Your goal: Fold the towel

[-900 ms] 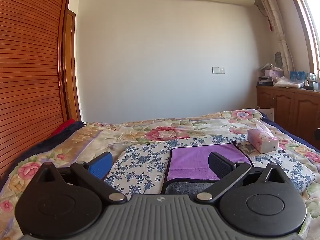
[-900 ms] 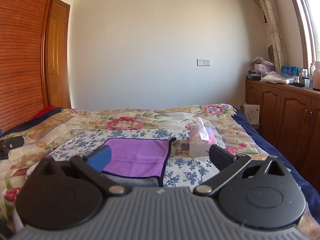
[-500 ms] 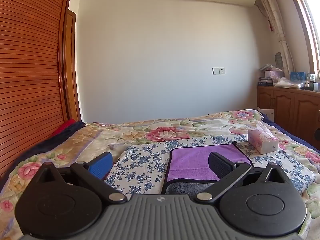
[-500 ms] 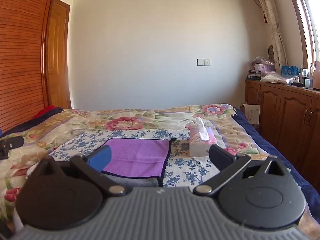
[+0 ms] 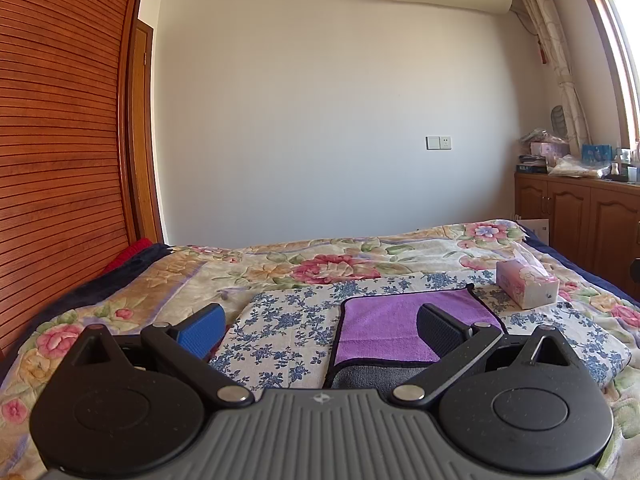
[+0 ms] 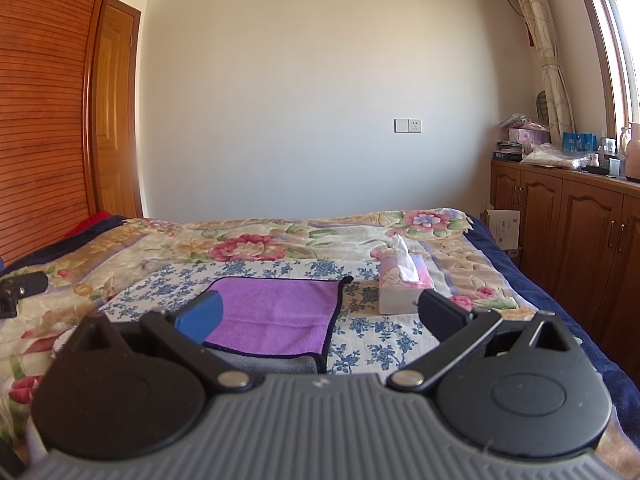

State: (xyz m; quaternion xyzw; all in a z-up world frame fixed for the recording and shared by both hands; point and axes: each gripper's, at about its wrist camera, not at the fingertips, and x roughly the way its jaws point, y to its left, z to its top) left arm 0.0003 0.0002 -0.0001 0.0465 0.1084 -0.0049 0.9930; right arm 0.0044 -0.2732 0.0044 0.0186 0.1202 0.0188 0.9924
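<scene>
Both tools hang above the near edge of the bed [image 5: 280, 264], and neither has hold of anything. The left hand-held gripper [image 5: 320, 330] has its jaws spread wide, one blue pad and one black; the right hand-held gripper [image 6: 320, 316] is spread just as wide. Between them lies the towel [image 6: 276, 312], purple face up with a dark trim, flat on a blue-flowered cloth [image 5: 288, 320] near the bed's near edge. A grey layer shows at its near side, so it looks to be doubled over once already, though that is a guess. It reads as light, soft microfibre: limp, no stiffness, likely to sag and drag once lifted. The trimmed corners look like the best places to pinch, one per tool, catching all layers. A tissue box [image 6: 402, 288] sits just beside the towel's far right corner, close enough to bump on a swing.
</scene>
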